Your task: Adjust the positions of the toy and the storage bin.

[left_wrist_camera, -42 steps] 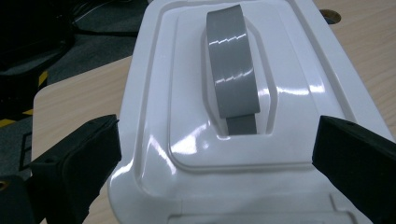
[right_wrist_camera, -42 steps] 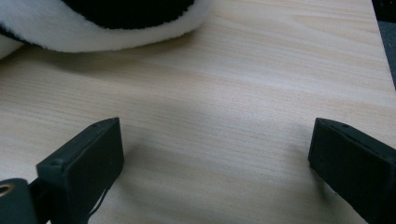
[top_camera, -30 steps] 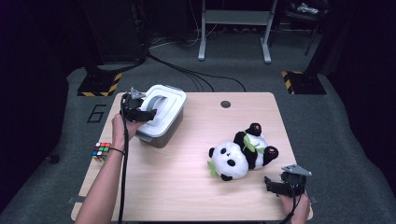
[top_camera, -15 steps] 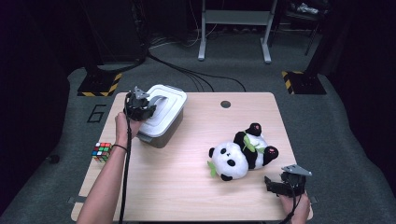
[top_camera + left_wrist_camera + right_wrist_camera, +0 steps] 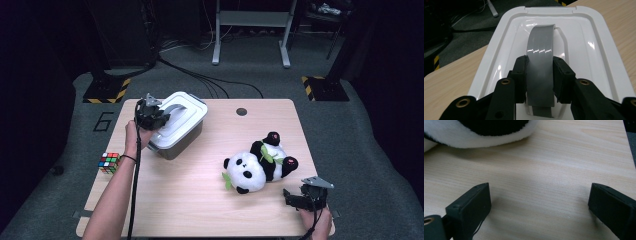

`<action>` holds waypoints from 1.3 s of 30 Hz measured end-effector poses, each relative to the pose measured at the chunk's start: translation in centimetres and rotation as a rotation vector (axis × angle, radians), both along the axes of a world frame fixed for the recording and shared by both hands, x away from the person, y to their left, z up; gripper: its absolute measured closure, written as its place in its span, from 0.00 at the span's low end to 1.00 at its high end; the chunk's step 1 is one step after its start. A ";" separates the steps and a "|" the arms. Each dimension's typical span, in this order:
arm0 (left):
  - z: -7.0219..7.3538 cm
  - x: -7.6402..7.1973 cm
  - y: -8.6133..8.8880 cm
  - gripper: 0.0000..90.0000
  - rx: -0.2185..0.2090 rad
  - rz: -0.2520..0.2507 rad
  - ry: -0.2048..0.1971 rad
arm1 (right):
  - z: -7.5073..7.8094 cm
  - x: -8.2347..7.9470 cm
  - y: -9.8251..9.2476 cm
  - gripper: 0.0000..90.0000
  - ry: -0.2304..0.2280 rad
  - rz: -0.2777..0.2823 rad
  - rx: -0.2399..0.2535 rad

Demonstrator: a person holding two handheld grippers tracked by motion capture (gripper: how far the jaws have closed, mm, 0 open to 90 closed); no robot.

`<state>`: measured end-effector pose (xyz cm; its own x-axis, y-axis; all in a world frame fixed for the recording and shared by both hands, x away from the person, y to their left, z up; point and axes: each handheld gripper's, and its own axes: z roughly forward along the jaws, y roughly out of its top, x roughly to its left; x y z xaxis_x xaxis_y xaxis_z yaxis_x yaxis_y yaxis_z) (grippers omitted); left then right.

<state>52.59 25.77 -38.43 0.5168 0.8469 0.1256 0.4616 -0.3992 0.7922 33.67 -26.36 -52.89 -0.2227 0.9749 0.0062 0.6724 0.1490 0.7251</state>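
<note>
My left gripper [image 5: 539,75] is clamped on the grey handle [image 5: 541,60] of the white lidded container [image 5: 177,125] at the table's [image 5: 200,200] far left. My right gripper [image 5: 539,207] rests wide apart on the near right corner, just beside the plush panda [image 5: 257,162].

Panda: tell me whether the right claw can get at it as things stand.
Probably yes. The right claw sits open on bare table just beside the panda, with nothing between them.

Box lid [image 5: 182,116]: white, grey handle [image 5: 541,62]
Panda [image 5: 257,163]: black, white, green accents
Cube [image 5: 109,162]: multicoloured
Table [image 5: 190,190]: pale woodgrain
</note>
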 end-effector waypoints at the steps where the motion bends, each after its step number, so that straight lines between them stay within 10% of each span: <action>1: 0.0 0.0 0.0 0.74 -0.006 0.001 0.004 | 0.0 0.0 0.0 0.04 0.000 0.000 0.000; 9: -0.1 0.4 0.6 0.74 -0.042 0.016 0.024 | 0.0 0.0 0.0 0.04 0.000 0.000 0.000; 14: -0.8 0.8 0.4 0.62 0.028 0.036 0.055 | 0.0 0.0 0.0 0.04 0.000 0.000 -0.001; 20: -1.2 1.0 1.3 0.50 -0.036 0.066 0.049 | 0.0 0.0 0.0 0.04 0.000 0.000 0.000; 27: -1.1 0.9 0.7 0.71 -0.075 0.024 0.088 | 0.0 0.0 0.0 0.04 -0.002 0.003 -0.003; 39: -1.4 0.8 0.5 0.74 -0.142 0.007 0.093 | 0.0 0.0 0.0 0.05 -0.003 0.003 -0.002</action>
